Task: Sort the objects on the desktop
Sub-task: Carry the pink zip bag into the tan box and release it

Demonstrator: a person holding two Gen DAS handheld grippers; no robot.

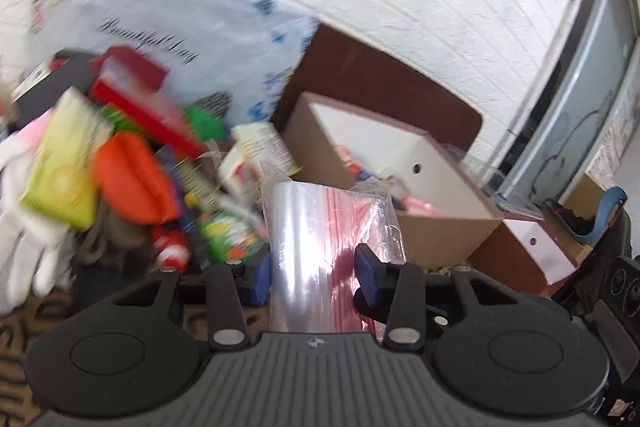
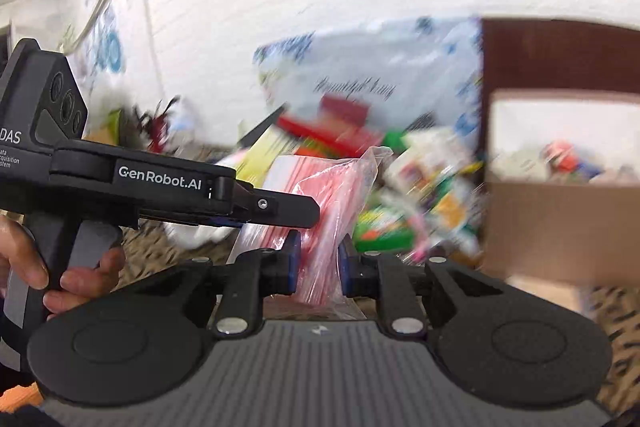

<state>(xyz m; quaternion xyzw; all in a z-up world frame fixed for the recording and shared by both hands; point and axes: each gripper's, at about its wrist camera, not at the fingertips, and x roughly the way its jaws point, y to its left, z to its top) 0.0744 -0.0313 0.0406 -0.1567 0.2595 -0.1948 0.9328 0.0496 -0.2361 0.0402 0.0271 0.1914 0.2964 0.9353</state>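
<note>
A clear plastic pack of zip bags with red stripes [image 1: 316, 227] is held up above the desk by both grippers. My left gripper [image 1: 314, 273] is shut on it, its blue pads pressing the pack's two sides. In the right wrist view the same pack [image 2: 320, 187] sits between the blue pads of my right gripper [image 2: 320, 259], which is shut on its crinkled lower part. The left gripper [image 2: 280, 211] reaches in from the left there, held by a person's hand [image 2: 80, 279]. The pack's lower end is hidden behind the gripper bodies.
An open cardboard box [image 1: 440, 231] with white inner walls holds small items at right; it also shows in the right wrist view [image 2: 560, 223]. A blurred pile lies at left: orange pouch [image 1: 132, 179], yellow-green packet [image 1: 60, 171], red box [image 1: 136, 95], white glove [image 1: 24, 247]. A printed plastic bag [image 1: 180, 39] leans on the wall.
</note>
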